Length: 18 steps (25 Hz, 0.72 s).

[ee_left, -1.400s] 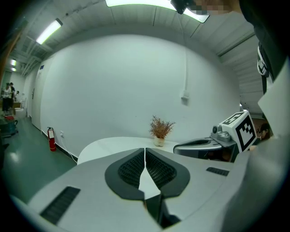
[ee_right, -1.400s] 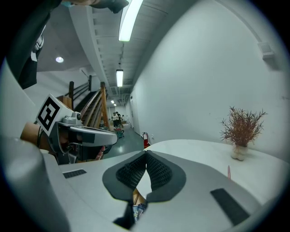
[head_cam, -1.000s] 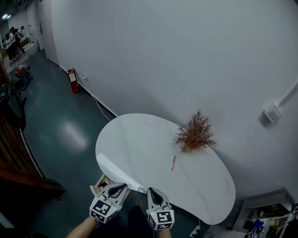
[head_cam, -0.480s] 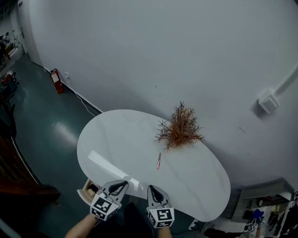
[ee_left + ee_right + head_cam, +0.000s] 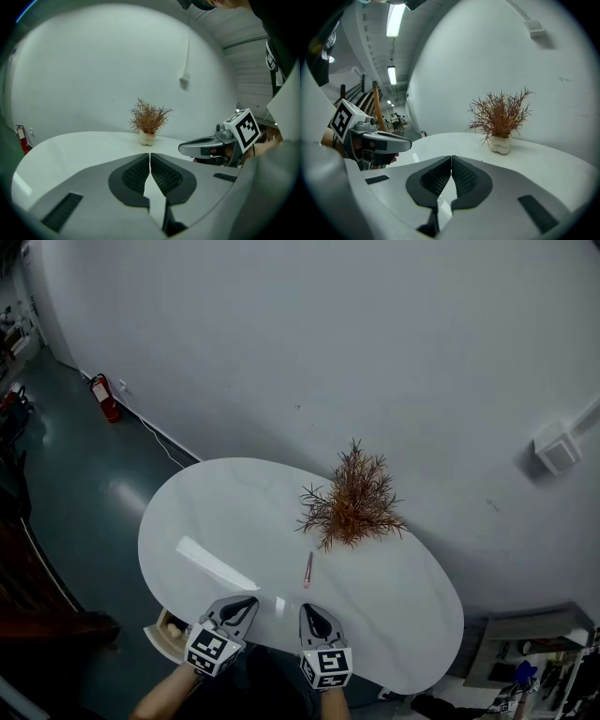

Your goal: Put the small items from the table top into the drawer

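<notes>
While left tongs [image 5: 246,602] and right tongs [image 5: 312,611] hang clenched, empty, at worktop [image 5: 211,512] edge, pink pen [image 5: 307,570] (probably) lies near potted plant [image 5: 354,507].

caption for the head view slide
Left gripper and right gripper, both shut, at the white table's near edge; small pink item and potted plant beyond.

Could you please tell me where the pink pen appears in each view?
Head view: pink pen on the table, just in front of the potted plant.
Left gripper view: not in it.
Right gripper view: not in it.
Shared landmark: the potted plant.
</notes>
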Motion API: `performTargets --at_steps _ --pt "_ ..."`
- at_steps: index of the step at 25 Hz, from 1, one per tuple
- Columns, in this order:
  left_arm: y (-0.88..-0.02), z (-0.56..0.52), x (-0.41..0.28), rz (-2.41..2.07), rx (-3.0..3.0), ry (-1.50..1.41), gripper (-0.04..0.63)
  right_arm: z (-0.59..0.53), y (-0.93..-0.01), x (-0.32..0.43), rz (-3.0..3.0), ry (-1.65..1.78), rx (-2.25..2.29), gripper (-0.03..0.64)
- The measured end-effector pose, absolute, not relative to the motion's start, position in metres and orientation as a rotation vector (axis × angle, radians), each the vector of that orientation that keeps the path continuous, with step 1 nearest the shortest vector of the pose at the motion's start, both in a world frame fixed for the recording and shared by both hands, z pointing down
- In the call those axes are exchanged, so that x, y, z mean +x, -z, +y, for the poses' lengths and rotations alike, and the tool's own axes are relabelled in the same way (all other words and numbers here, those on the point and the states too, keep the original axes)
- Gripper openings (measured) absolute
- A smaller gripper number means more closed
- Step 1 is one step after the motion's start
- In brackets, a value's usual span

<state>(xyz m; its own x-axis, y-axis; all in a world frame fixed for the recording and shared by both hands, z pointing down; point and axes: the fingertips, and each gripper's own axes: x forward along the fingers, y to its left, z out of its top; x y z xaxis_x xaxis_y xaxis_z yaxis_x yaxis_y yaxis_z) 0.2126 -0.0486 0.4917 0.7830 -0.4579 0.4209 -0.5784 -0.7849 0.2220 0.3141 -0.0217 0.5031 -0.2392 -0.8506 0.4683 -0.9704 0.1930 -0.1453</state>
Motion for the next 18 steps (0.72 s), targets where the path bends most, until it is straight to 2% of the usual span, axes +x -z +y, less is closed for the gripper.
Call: performTargets --at_steps 18 --pt "-0.542 -0.079 0.239 -0.785 2.55 -0.585 0.025 -0.07 -0.585 0.351 -2.075 -0.73 1.675 0.032"
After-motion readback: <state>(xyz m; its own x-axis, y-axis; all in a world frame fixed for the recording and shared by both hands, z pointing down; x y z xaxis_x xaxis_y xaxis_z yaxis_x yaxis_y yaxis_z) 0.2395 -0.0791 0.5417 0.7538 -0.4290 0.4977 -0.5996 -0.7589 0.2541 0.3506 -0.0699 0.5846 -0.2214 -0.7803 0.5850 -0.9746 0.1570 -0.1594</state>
